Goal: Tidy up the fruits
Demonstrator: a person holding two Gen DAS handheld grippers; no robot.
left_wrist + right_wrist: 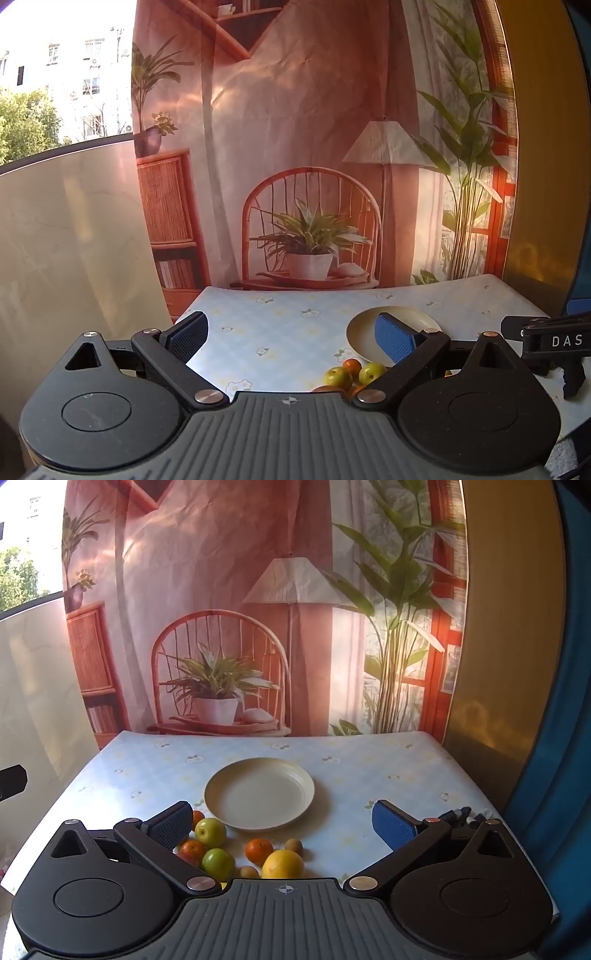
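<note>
Your left gripper (291,332) and right gripper (282,821) both stand spread wide, holding nothing. The fruits (282,864) cluster near the tablecloth's (369,760) near edge, just in front of the cream plate (258,794); bare cloth surrounds the plate elsewhere.

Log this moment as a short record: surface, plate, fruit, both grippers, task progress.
surface: table under a pale blue floral cloth
plate: cream plate, nothing in it
fruit: loose on the cloth in front of the plate; lemon, two green apples, oranges, small brownish fruits
left gripper: open, holding nothing
right gripper: open, holding nothing, above the fruit
progress: no fruit on the plate yet
</note>
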